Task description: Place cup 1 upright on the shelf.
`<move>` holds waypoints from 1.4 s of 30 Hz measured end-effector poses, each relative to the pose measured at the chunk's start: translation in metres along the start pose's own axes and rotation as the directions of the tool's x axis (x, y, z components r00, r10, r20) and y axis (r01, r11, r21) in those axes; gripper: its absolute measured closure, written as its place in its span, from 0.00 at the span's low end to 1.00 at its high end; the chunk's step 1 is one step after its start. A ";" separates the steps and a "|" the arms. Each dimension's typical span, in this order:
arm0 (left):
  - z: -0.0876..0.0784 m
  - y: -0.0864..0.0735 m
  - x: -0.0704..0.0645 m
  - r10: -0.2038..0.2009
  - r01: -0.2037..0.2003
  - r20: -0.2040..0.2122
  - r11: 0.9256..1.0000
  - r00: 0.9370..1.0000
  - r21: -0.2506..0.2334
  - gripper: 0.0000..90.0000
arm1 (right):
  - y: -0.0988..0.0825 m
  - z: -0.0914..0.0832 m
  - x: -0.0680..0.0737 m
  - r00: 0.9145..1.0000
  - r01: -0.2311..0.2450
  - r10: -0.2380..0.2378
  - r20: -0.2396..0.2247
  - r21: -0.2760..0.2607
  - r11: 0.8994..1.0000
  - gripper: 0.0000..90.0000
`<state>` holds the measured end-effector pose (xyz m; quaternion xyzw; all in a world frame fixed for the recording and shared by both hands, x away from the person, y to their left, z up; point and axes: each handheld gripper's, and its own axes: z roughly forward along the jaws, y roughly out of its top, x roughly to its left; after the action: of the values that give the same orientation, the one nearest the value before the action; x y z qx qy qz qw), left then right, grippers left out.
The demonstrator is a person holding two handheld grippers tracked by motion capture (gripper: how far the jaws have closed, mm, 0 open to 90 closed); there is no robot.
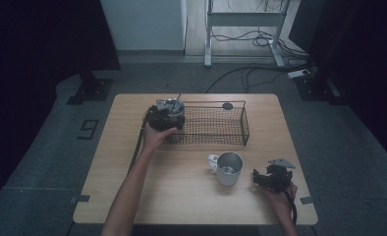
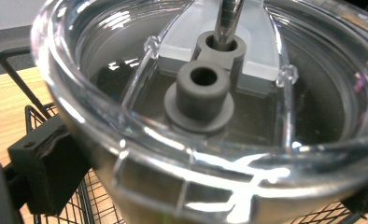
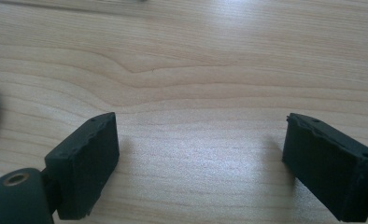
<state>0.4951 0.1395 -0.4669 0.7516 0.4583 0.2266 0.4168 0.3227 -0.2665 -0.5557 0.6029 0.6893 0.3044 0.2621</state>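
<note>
Pale wood, the table (image 1: pixel 191 196) carries everything here. Along its far edge sits the wire basket (image 1: pixel 216 125), and at the basket's left end I hold my left gripper (image 1: pixel 166 117) around a clear lid (image 2: pixel 191 116) with a metal straw (image 2: pixel 230 16) through one of its two grey holes. My left jaws stand wide on either side of the lid; I cannot tell whether the pads press on it. Near the table's middle stands a steel mug (image 1: pixel 227 168), upright. Just right of it my right gripper (image 1: pixel 265 178) rests low over bare wood, jaws apart with nothing between them.
</note>
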 end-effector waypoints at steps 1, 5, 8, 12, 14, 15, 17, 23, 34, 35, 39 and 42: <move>-0.001 0.000 0.000 0.004 -0.004 0.001 1.000 1.000 -0.001 0.02 | 0.000 0.000 0.000 1.000 0.000 0.000 0.000 0.000 1.000 0.12; -0.008 0.002 -0.001 -0.002 0.002 -0.005 1.000 1.000 -0.026 0.01 | 0.000 0.000 0.000 1.000 0.000 0.000 0.000 0.000 1.000 0.12; -0.015 0.005 -0.002 0.000 -0.001 -0.012 0.999 1.000 -0.045 0.01 | 0.000 0.000 0.000 1.000 0.000 0.000 0.000 0.000 1.000 0.12; -0.027 0.006 -0.003 0.011 -0.011 -0.003 0.998 1.000 -0.065 0.01 | 0.000 0.000 0.000 1.000 0.000 0.000 0.000 0.000 1.000 0.12; -0.033 0.006 -0.004 0.014 -0.014 -0.002 0.997 1.000 -0.075 0.01 | 0.000 0.000 0.000 1.000 -0.001 0.001 0.000 0.000 1.000 0.12; -0.037 0.006 -0.004 0.016 -0.017 -0.005 0.997 1.000 -0.081 0.01 | 0.000 0.000 0.000 1.000 0.000 0.000 0.000 0.000 1.000 0.12; -0.043 0.005 -0.003 0.016 -0.016 -0.003 0.996 1.000 -0.093 0.01 | 0.000 0.000 0.000 1.000 -0.001 0.001 0.000 0.000 1.000 0.12; -0.056 0.003 0.001 -0.002 0.003 0.014 0.995 1.000 -0.102 0.01 | 0.000 0.000 0.000 1.000 -0.001 0.001 0.001 0.000 1.000 0.12; -0.074 -0.012 -0.008 0.039 -0.036 0.018 0.991 0.999 -0.125 0.04 | 0.000 0.000 0.000 1.000 -0.005 0.005 0.002 0.000 1.000 0.12; -0.076 -0.014 -0.008 0.035 -0.031 0.026 0.991 0.999 -0.127 0.04 | 0.000 0.000 0.000 1.000 -0.006 0.006 0.002 0.000 1.000 0.12; -0.085 -0.019 -0.008 0.015 -0.009 0.042 0.991 0.999 -0.134 0.05 | 0.000 0.000 0.000 1.000 -0.005 0.005 0.001 0.000 1.000 0.12; -0.093 -0.025 -0.008 0.007 -0.001 0.042 0.990 0.999 -0.142 0.07 | 0.000 0.000 0.000 1.000 -0.005 0.005 0.001 0.001 1.000 0.12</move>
<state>0.4114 0.1771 -0.4365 0.7256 0.4305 0.2435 0.4785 0.3227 -0.2664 -0.5556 0.6048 0.6878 0.3044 0.2618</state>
